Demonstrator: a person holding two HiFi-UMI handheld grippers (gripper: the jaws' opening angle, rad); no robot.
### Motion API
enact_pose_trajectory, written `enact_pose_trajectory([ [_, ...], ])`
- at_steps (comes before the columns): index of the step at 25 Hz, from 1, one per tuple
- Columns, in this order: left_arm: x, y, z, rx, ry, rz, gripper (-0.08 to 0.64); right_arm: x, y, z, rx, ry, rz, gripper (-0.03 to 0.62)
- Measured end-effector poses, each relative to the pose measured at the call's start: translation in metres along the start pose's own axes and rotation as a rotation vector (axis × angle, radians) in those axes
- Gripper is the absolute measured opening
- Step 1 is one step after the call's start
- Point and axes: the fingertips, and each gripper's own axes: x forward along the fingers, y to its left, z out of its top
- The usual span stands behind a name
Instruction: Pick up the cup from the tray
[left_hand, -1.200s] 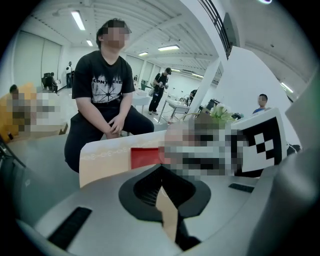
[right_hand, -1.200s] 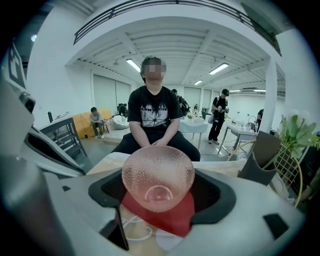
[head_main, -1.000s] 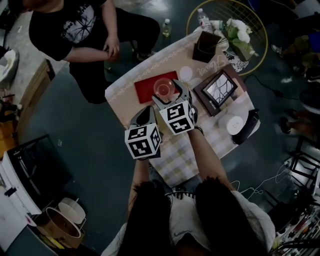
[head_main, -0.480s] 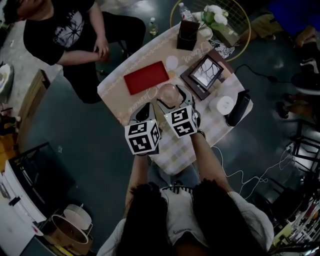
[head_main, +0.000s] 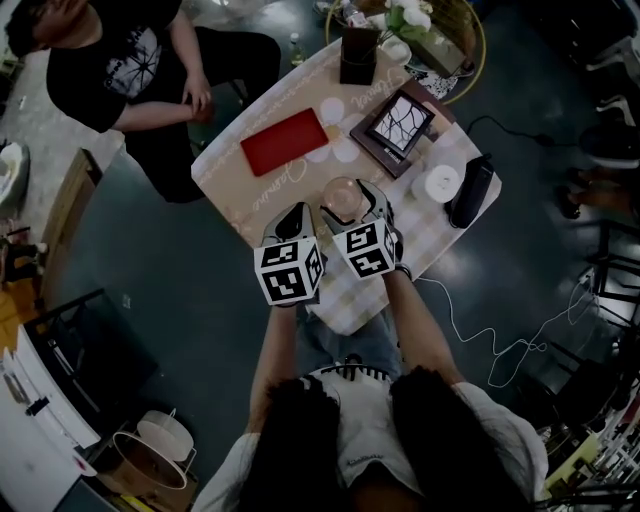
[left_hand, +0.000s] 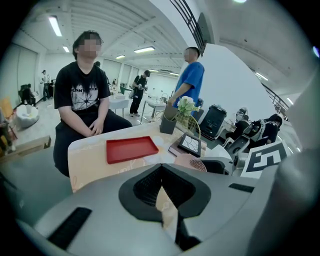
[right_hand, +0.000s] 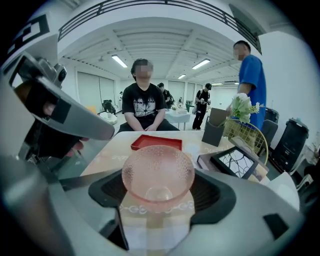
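Observation:
In the head view my right gripper (head_main: 346, 206) is shut on a pink dimpled glass cup (head_main: 342, 196), held upright above the near half of the table. The red tray (head_main: 284, 142) lies bare farther back on the left, well apart from the cup. In the right gripper view the cup (right_hand: 158, 172) sits between the black pads, with the tray (right_hand: 156, 142) beyond it. My left gripper (head_main: 293, 222) hangs just left of the cup, shut on nothing. Its own view shows the left gripper (left_hand: 162, 194), the tray (left_hand: 131, 149) and the cup (left_hand: 191, 162).
A framed picture (head_main: 400, 122), a dark box (head_main: 357, 55), white coasters (head_main: 331, 110), a white round object (head_main: 438, 183) and a black cylinder (head_main: 470, 190) stand on the table. A person (head_main: 120, 70) sits at the far left side. A cable (head_main: 500, 350) trails on the floor.
My right gripper has carried the cup off the red tray and toward me. The tray is now bare. The left gripper stayed beside it, shut.

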Motion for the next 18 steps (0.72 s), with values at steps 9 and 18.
enact_pose_trajectory([
  [9,-0.006,0.001,-0.022,0.001,0.032,-0.013,0.006,0.006,0.001,-0.024,0.014,-0.015,-0.024,0.388],
  [18,-0.004,0.0,-0.024,-0.035,0.038,-0.062,0.006,0.006,0.002,-0.032,0.048,-0.029,-0.034,0.39],
])
